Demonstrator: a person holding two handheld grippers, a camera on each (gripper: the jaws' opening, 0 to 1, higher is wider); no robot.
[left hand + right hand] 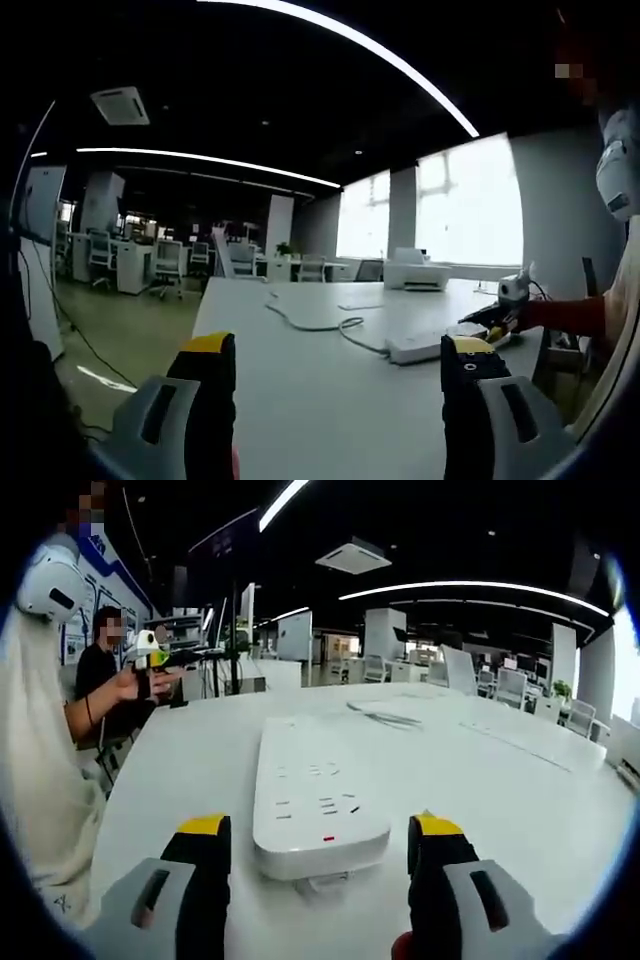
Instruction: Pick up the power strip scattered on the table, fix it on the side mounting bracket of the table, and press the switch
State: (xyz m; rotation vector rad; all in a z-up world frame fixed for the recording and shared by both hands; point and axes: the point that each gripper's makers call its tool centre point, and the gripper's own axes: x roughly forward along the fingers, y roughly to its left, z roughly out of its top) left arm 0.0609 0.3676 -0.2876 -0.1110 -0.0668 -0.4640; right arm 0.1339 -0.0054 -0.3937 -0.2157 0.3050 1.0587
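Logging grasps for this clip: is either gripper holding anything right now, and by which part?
Nothing is held. The right gripper is open, jaws either side of the power strip's near end without touching. The left gripper is open over the table.

Power strip (425, 346) behind right finger, perhaps partly

Both tongs (340, 372) (318, 852) open, level.

Ahead of our left tool we see a white printer (416, 272) beyond office chairs (168, 262); a seated person (103, 675) sits left of our right tool.
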